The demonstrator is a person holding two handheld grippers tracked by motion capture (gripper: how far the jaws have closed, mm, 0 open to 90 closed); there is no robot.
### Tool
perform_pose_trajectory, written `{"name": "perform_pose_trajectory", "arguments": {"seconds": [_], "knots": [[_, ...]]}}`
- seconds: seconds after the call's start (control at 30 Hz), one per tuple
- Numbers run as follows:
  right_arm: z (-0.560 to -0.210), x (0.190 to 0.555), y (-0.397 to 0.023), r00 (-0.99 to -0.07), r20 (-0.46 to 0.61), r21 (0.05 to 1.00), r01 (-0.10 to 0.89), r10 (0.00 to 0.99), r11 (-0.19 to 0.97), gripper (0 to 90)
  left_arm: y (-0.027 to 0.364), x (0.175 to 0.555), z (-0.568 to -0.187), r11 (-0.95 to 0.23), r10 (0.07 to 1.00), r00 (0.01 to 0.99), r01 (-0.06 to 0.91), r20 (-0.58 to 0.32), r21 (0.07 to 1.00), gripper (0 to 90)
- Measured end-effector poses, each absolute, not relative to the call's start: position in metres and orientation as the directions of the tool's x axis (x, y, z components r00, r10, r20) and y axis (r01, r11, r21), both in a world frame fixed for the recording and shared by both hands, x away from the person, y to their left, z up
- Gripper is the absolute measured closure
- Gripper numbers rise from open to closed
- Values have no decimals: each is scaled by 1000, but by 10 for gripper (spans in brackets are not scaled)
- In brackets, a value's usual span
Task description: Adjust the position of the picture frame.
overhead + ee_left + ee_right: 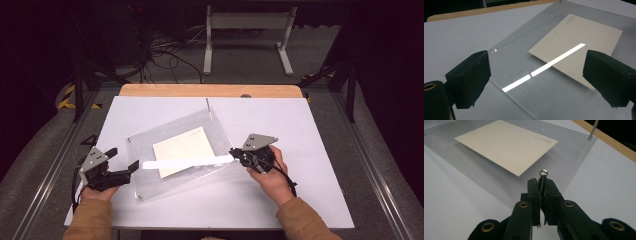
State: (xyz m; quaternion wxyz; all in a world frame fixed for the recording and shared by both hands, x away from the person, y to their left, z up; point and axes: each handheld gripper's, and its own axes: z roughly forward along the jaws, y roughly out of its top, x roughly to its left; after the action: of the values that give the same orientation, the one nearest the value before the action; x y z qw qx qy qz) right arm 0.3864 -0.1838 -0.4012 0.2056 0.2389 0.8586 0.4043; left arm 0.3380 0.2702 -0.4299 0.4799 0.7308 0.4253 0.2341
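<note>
A clear acrylic plate (150,182) lies tilted on the white table (300,130), with a cream card (182,150) on or under it. My right gripper (233,151) is at the plate's right corner. It is shut on a thin metal screw (543,173) that stands up between its jaws (541,182). A second metal pin (207,106) stands upright at the plate's far corner. My left gripper (124,158) is open at the plate's left edge, its pads (470,77) wide apart above the plate (554,95) with nothing between them.
A bright strip of reflected light (185,162) runs across the plate. The table's wooden back edge (210,90) lies beyond it. A white stand frame (247,35) and cables (160,55) sit on the floor behind.
</note>
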Motion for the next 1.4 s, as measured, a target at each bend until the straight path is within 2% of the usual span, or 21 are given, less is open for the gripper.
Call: {"name": "perform_pose_trajectory", "arguments": {"seconds": [0.57,0.7,0.87,0.97,1.1,1.27,1.4], "knots": [[-423,436,-215,-648,-94,817,383,756,430,849,267,343,-432,-194,844,532,414,-64,890,85],[-434,444,-218,-631,-55,800,436,774,413,849,267,346,-434,-197,848,525,432,-68,880,87],[-437,446,-219,-621,-36,795,457,783,400,844,270,351,-435,-171,853,513,453,-99,875,94],[-435,444,-220,-620,-41,797,453,784,400,810,271,354,-432,-178,850,518,450,-94,875,109],[-424,434,-234,-600,29,827,464,800,317,662,273,357,-428,-208,840,535,468,-88,859,166],[-418,415,-246,-610,18,834,447,792,325,615,273,369,-418,-214,844,527,496,-96,841,170],[-418,399,-257,-623,38,845,437,781,308,620,275,382,-418,-202,851,510,537,-124,819,222]]}}
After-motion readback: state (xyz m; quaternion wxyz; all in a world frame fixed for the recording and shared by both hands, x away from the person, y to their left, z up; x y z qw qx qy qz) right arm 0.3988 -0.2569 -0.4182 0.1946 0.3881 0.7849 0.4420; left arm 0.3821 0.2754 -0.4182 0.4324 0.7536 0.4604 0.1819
